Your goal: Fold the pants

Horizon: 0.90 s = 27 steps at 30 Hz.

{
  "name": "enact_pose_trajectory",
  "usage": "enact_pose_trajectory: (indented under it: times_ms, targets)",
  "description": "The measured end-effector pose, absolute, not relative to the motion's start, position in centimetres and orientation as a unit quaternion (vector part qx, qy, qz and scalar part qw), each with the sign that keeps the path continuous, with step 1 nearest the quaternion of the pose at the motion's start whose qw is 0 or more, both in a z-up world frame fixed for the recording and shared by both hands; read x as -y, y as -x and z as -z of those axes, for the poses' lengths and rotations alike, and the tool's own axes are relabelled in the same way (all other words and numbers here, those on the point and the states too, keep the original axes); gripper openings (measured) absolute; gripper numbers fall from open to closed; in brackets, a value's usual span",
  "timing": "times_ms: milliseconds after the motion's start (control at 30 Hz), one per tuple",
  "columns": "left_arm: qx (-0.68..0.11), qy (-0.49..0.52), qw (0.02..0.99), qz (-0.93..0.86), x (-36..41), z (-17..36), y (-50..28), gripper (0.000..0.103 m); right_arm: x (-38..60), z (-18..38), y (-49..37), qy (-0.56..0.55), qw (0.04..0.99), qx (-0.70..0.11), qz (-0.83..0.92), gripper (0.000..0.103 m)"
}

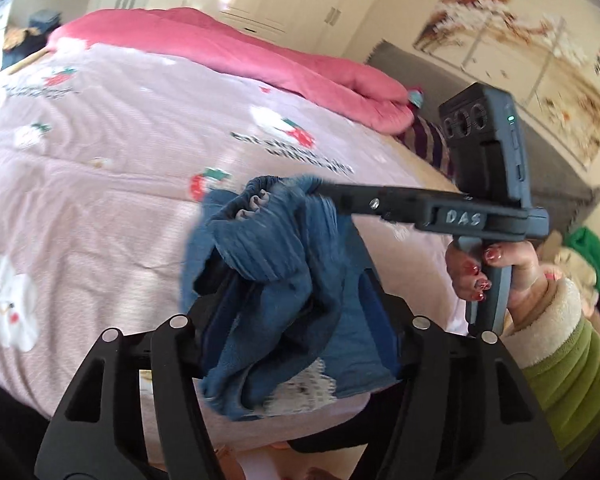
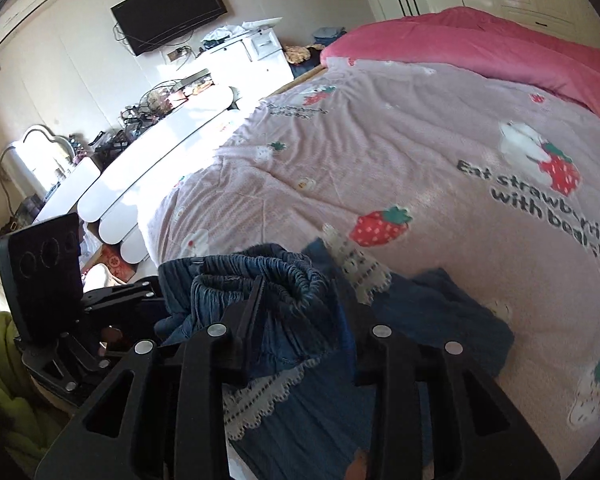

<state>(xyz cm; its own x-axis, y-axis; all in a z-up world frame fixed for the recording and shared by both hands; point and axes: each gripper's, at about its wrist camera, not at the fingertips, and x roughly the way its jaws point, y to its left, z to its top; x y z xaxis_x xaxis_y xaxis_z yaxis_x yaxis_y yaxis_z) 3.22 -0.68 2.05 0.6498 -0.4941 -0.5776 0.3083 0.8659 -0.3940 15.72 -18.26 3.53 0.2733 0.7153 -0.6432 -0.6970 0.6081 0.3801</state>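
Observation:
Blue corduroy pants [image 1: 276, 288] with white lace trim are bunched and lifted above the pink bedspread [image 1: 100, 184]. My left gripper [image 1: 296, 320] is wrapped by the cloth and looks shut on it. My right gripper [image 1: 324, 190] reaches in from the right and pinches the gathered waistband. In the right wrist view the pants [image 2: 276, 304] fill the space between the fingers of my right gripper [image 2: 300, 300], with the waistband bunched around the left finger. The rest of the pants [image 2: 440, 312] lies on the bed. The left gripper's body [image 2: 48, 280] is at the left.
A folded pink quilt [image 1: 260, 60] lies along the far side of the bed. A grey headboard [image 1: 540, 148] and striped pillow [image 1: 428, 140] are at the right. A white dresser [image 2: 160, 148] with clutter stands beside the bed, under a wall TV [image 2: 168, 12].

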Motion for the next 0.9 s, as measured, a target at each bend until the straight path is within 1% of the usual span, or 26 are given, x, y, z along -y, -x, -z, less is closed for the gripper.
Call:
enact_pose_trajectory:
  times_ms: [133, 233, 267, 400, 500, 633, 700, 800, 900]
  targets:
    - [-0.373, 0.107, 0.888, 0.247, 3.2, -0.9, -3.1, 0.052, 21.5, -1.5, -14.7, -0.037, 0.809, -0.422, -0.407, 0.032]
    - [-0.386, 0.09, 0.882, 0.256, 4.8, 0.3, -3.2, 0.053, 23.3, -2.3, -13.5, -0.057, 0.821, -0.408, -0.394, 0.032]
    - [-0.388, 0.083, 0.881, 0.258, 5.2, 0.6, -3.0, 0.054, 23.5, -2.7, -13.2, -0.059, 0.825, -0.403, -0.392, 0.034]
    - [-0.392, 0.071, 0.88, 0.261, 6.1, 1.3, -2.5, 0.056, 22.2, -4.4, -12.2, -0.054, 0.825, -0.392, -0.403, 0.036]
    - [-0.394, 0.063, 0.879, 0.261, 6.0, 2.0, -1.9, 0.056, 20.1, -4.1, -12.6, -0.027, 0.822, -0.4, -0.405, 0.038]
    - [-0.398, 0.067, 0.876, 0.263, 5.8, 2.6, -1.4, 0.056, 17.9, -1.1, -14.2, 0.053, 0.82, -0.448, -0.352, 0.038]
    - [-0.399, 0.067, 0.875, 0.267, 5.8, 2.9, -1.3, 0.057, 17.6, 0.5, -14.6, 0.075, 0.819, -0.463, -0.331, 0.038]
    - [-0.4, 0.064, 0.874, 0.269, 6.0, 3.2, -1.4, 0.057, 18.1, 1.8, -14.6, 0.067, 0.82, -0.469, -0.321, 0.039]
    - [-0.4, 0.065, 0.874, 0.266, 6.1, 3.7, -1.5, 0.057, 18.6, 2.2, -14.8, 0.05, 0.82, -0.475, -0.315, 0.043]
